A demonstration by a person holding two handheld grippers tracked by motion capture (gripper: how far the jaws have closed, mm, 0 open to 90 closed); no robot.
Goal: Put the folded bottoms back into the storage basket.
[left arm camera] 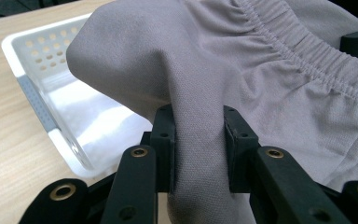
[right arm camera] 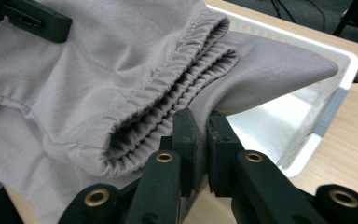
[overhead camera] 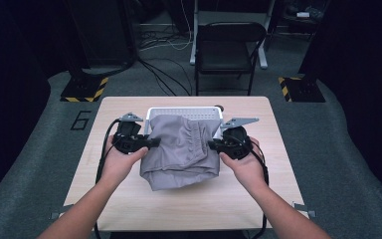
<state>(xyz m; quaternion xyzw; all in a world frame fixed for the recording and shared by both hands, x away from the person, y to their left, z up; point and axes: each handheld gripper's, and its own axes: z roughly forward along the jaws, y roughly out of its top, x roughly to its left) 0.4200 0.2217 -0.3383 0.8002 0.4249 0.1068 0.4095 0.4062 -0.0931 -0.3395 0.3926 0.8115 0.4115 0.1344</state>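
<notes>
Shorts [overhead camera: 181, 149] pinched by clamped left gripper [overhead camera: 151, 143] and right gripper [overhead camera: 214, 145], over basket [overhead camera: 179, 111]. Thin fold between right jaws judged liable to slip; hem could be snagged on rim.

Grey garment [overhead camera: 181, 152] hides most of white basket [overhead camera: 179, 112]; only far rim shows in high view. Basket floor under cloth unseen. Small dark object [overhead camera: 219, 107] behind basket corner too small to tell. Chair [overhead camera: 229, 47] top cut by edge.
</notes>
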